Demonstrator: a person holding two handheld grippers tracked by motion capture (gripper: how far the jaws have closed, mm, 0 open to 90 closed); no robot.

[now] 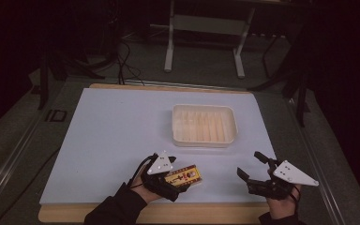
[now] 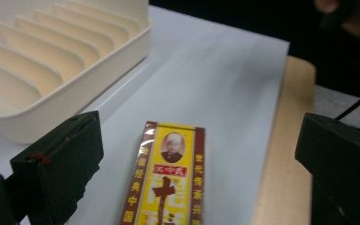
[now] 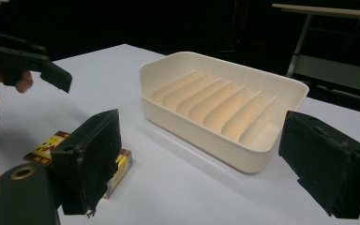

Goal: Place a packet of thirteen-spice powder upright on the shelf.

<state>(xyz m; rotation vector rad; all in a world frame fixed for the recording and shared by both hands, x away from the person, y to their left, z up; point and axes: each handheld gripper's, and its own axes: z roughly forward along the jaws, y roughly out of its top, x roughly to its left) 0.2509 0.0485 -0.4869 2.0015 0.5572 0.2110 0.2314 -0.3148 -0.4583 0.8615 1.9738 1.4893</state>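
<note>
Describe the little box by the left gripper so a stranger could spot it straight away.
On the white table top, nearer the person than the cream ribbed tray, a flat box lies between the open left gripper jaws. Only it is yellow with dark red edges and a small portrait.

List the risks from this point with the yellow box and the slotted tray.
1. The yellow box lies flat on the white mat between the left tool's open jaws; closing off-centre might push it rather than grip it.
2. The box sits near the table's front edge, so a nudge could slide it off.
3. The cream tray is close; a hasty lift might knock its wall.
</note>
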